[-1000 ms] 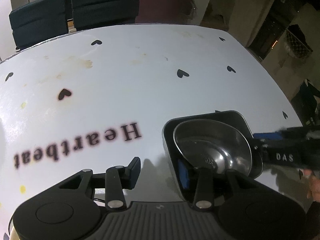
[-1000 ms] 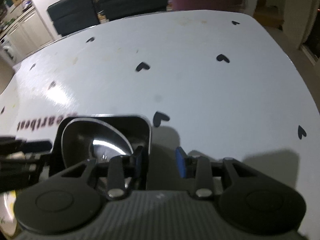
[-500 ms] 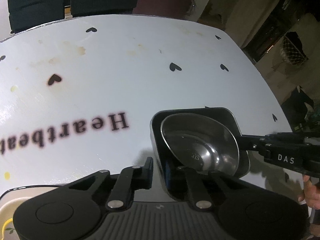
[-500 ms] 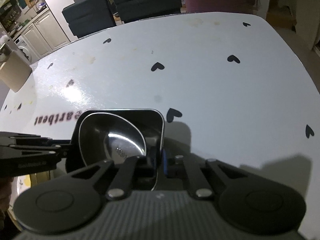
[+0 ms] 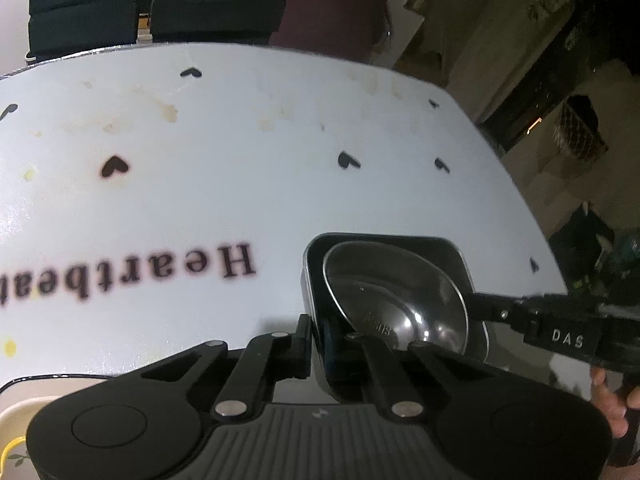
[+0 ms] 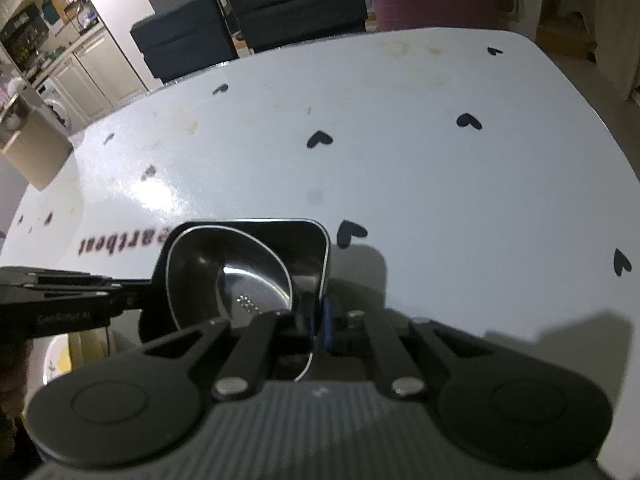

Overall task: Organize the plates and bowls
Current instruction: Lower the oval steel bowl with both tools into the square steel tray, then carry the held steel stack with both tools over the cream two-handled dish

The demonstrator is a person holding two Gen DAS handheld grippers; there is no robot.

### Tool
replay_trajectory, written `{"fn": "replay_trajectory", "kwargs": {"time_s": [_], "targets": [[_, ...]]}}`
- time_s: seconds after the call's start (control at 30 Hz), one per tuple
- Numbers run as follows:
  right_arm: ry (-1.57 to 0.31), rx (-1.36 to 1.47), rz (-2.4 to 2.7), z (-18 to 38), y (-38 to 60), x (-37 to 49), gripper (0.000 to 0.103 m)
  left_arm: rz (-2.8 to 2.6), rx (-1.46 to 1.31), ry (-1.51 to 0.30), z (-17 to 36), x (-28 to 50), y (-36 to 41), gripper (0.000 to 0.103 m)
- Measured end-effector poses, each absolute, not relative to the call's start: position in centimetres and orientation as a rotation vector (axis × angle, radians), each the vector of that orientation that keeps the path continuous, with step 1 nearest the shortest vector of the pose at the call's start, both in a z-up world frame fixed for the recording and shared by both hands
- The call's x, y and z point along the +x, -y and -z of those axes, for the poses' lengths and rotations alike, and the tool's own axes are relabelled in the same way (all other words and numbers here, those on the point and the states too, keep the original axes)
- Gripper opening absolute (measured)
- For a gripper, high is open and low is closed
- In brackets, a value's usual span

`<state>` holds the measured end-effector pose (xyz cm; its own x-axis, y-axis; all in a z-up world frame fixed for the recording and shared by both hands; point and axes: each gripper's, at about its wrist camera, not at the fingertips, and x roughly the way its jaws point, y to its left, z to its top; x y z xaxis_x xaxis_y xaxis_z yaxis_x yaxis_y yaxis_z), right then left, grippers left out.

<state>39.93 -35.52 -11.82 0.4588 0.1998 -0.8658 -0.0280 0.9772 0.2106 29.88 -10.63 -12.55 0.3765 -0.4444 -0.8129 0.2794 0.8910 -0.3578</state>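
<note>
1. Tools first: the left tool (image 5: 316,344) is clamped on the near-left wall of the black square dish (image 5: 400,240); the right tool (image 6: 318,322) pinches its opposite wall.
2. Inside the dish sits a steel bowl (image 5: 396,300).
3. Beyond lies the white heart-printed worktop (image 5: 260,184), then dark chairs (image 5: 160,4).

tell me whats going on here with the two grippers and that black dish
A person holds a gripper in each hand, and both are clamped on one black square dish on the white heart-print table. The left gripper pinches its left wall, the right gripper the opposite wall. A steel bowl sits tilted inside. No lift shows yet.
</note>
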Motion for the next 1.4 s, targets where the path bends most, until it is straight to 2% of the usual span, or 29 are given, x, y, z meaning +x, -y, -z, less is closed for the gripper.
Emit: {"fn": "replay_trajectory", "kwargs": {"time_s": [0.67,1.4], "targets": [[-0.939,0.318,-0.165,7.6,36.9,37.5,0.006,0.497,-0.272,-0.953,8.0,27.7,8.5,0.004],[-0.839,0.364,-0.292,4.2,32.4,36.3,0.006,0.455,-0.343,-0.834,3.1,22.6,-0.2,0.004]]}}
